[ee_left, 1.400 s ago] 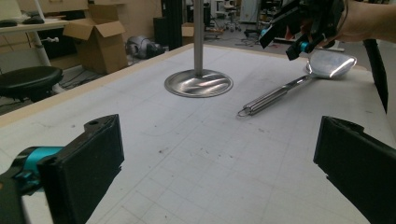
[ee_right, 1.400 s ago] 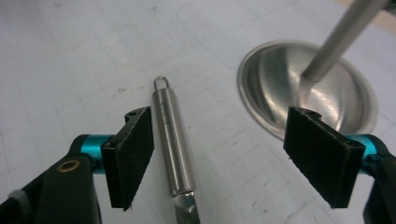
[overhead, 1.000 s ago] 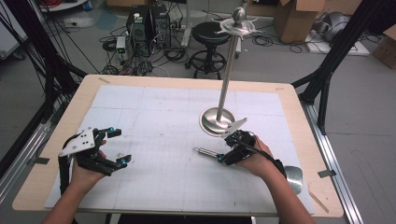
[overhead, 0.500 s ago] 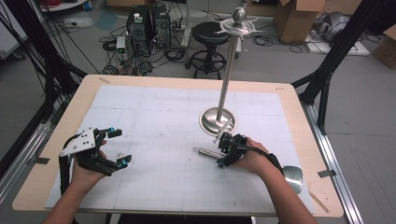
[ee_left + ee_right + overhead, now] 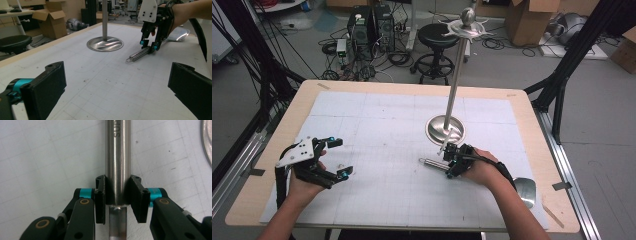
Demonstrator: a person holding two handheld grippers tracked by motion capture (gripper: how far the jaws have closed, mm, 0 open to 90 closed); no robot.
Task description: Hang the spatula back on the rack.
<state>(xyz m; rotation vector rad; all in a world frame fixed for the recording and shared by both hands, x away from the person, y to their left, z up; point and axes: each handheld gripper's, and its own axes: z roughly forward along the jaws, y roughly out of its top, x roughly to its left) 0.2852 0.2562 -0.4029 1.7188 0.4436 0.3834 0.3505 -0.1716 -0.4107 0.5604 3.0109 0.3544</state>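
Observation:
A steel utensil handle with a ring at its tip lies on the white mat in front of the stand's round base. My right gripper points down over it. In the right gripper view its jaws have just been closing, and the pads now press both sides of the handle, with the gripper straddling it. The left gripper view shows that gripper on the handle. My left gripper rests open at the mat's left, with nothing between its jaws.
The stand's tall pole rises from the base to a hooked top with a ball. A shiny metal bowl shape lies by the right wrist near the table's right edge. Boxes, a stool and cables are on the floor beyond the table.
The right gripper has edged left onto the handle and its jaws have narrowed around it. The left gripper has stayed where it was.

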